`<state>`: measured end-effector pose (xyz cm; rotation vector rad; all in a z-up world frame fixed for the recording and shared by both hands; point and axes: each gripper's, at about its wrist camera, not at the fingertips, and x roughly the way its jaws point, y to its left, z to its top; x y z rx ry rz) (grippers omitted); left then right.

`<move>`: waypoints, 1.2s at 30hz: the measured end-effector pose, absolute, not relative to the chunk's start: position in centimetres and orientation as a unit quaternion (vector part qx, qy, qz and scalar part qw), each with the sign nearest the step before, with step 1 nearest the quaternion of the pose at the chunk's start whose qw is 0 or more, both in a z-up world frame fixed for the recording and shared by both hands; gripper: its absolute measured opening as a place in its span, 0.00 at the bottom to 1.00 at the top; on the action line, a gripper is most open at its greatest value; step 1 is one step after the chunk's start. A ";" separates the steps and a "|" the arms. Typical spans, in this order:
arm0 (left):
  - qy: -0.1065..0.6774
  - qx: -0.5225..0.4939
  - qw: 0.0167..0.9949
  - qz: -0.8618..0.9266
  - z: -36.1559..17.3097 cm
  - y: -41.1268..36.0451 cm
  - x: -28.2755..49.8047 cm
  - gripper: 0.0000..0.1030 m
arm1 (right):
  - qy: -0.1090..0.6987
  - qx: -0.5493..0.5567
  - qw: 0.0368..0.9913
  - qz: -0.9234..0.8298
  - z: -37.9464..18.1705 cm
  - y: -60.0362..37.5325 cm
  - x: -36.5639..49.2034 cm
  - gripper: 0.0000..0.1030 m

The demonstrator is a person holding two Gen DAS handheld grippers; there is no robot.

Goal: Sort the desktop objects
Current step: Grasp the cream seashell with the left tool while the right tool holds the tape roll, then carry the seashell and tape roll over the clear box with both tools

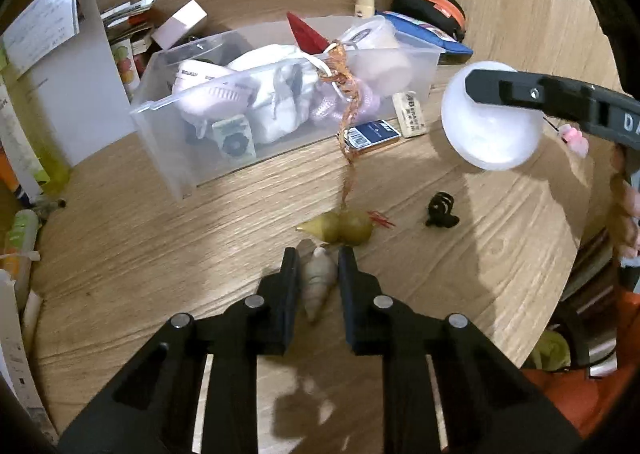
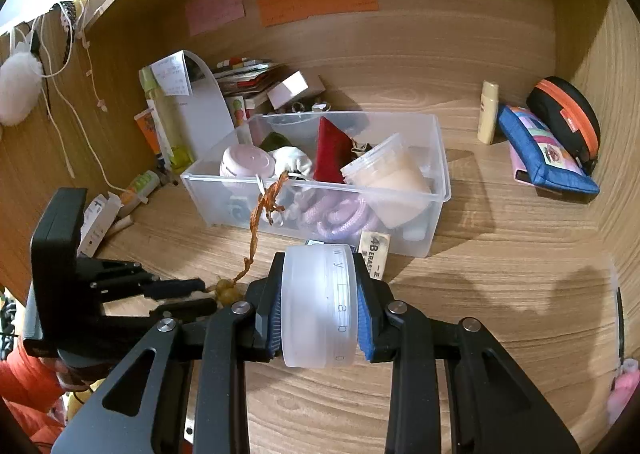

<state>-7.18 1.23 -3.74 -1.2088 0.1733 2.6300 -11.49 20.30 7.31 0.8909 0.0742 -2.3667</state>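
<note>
Left hand-held gripper (image 1: 319, 258) is clamped on a pale spiral shell (image 1: 319, 278) low over the worktop (image 1: 160, 254), with a small yellow gourd (image 1: 340, 232) just beyond at twelve o'clock. Right hand-held gripper (image 2: 319, 266) is clamped on a frosted white jar (image 2: 319, 300). At its twelve o'clock stands a clear bin (image 2: 436, 190) full of odds and ends, an orange cord (image 2: 264, 210) trailing over its rim.
</note>
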 end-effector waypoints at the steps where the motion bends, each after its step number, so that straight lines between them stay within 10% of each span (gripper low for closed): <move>1: 0.062 -0.411 0.116 0.902 -3.7 1.1 -7.0 0.18 | 0.027 0.334 0.301 -0.893 7.4 20.4 -11.5 0.26; 36: -0.017 -0.309 0.111 0.944 5.3 -3.3 -13.7 0.18 | 0.009 0.287 0.326 -0.901 12.8 17.7 -17.8 0.26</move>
